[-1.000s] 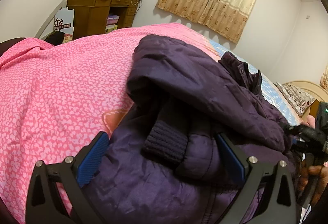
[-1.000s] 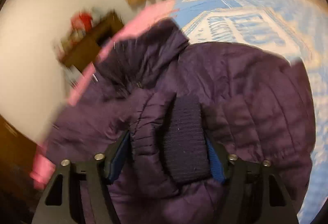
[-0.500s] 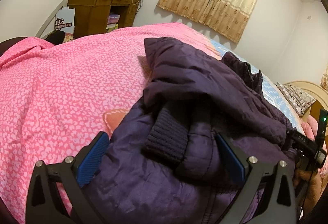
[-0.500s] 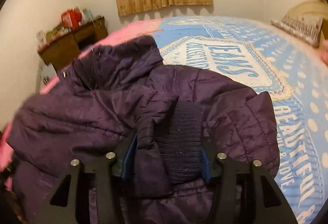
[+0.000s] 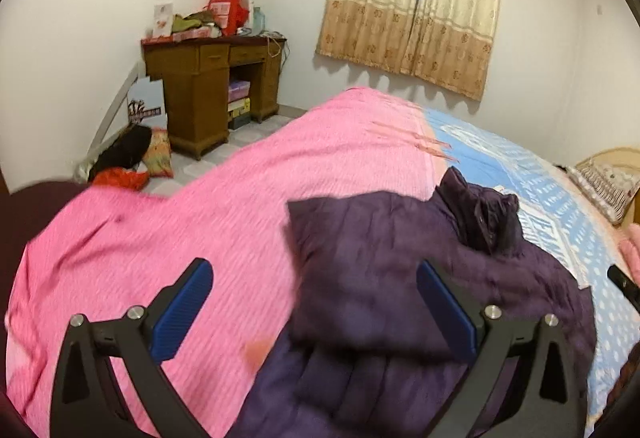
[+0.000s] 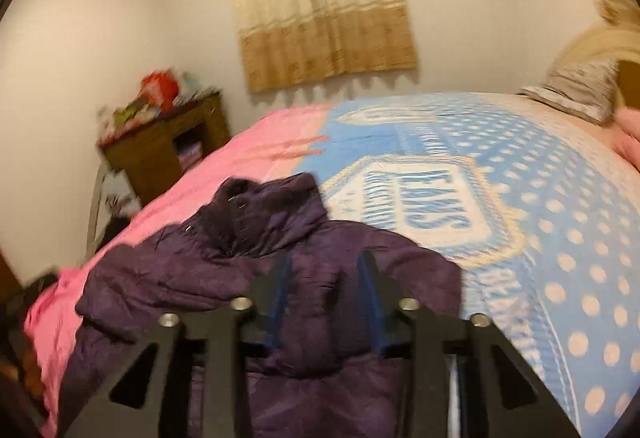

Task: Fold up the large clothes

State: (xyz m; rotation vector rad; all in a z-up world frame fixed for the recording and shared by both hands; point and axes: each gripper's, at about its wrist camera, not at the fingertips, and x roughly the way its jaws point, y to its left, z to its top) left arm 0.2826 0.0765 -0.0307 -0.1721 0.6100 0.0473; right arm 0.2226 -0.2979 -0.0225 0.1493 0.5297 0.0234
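A dark purple padded jacket (image 5: pixel 384 278) lies on the bed, with one sleeve folded across its body and the collar bunched at the far end. It also shows in the right wrist view (image 6: pixel 320 302). My left gripper (image 5: pixel 314 302) is open and empty, raised above the jacket's left edge and the pink cover. My right gripper (image 6: pixel 323 298) is above the jacket's middle, its jaws partly apart with nothing between them.
The bed has a pink cover (image 5: pixel 200 238) on the left and a blue dotted sheet (image 6: pixel 520 205) on the right. A wooden desk (image 5: pixel 208 85) with clutter stands by the far wall. A pillow (image 6: pixel 576 93) lies at the headboard. Items lie on the floor (image 5: pixel 132 157).
Both grippers have let go of the sleeve cuffs and lifted away from the jacket. The sleeves now lie folded over the jacket's body.
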